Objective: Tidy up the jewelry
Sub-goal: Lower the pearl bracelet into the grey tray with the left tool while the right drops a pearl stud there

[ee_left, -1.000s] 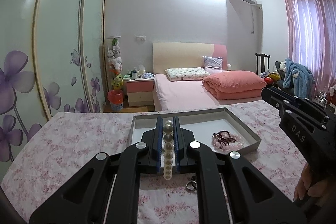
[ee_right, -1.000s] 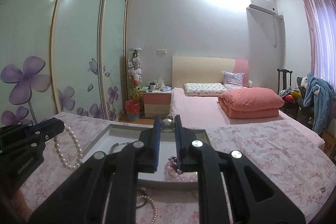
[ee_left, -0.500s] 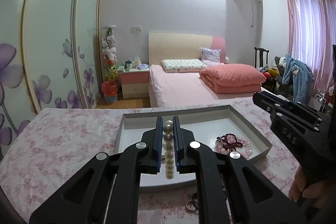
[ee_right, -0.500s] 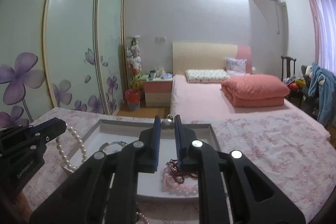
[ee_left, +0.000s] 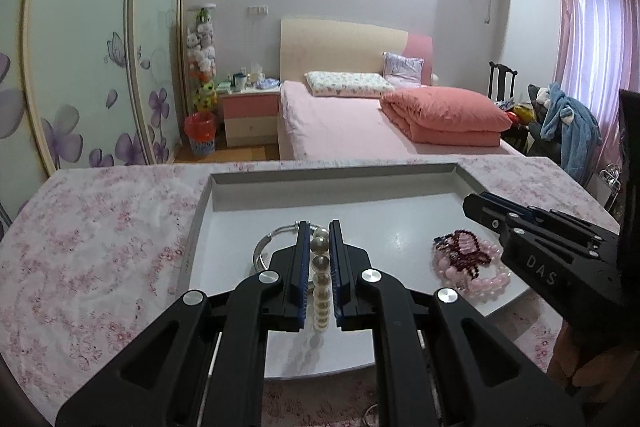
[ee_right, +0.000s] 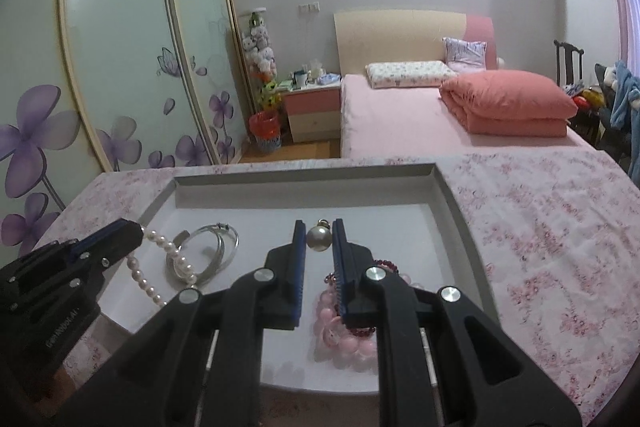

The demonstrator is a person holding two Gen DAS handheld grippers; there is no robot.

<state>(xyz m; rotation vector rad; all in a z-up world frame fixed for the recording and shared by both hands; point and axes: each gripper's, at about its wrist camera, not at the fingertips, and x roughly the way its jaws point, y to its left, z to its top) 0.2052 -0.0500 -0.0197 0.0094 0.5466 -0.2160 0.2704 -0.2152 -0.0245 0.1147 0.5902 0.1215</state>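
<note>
A grey tray (ee_left: 400, 175) lies on the floral tablecloth; it also shows in the right wrist view (ee_right: 304, 171). My left gripper (ee_left: 320, 239) is shut on a pearl necklace (ee_left: 321, 283) and holds it over the tray; its strand hangs down in the right wrist view (ee_right: 160, 267). My right gripper (ee_right: 319, 239) is shut on a large pearl pendant (ee_right: 319, 238) above the tray. In the tray lie silver bangles (ee_right: 212, 247) and pink and dark red bead bracelets (ee_left: 468, 259), which also show in the right wrist view (ee_right: 344, 331).
The tablecloth (ee_right: 552, 211) spreads to the right and left of the tray. A small metal ring (ee_left: 370, 417) lies on the cloth in front of the tray. A pink bed (ee_left: 360, 119) and glass wardrobe doors (ee_left: 88, 47) stand beyond the table.
Both grippers have moved forward and down over the tray, each still holding its piece. The pearl strand now hangs over the bangles.
</note>
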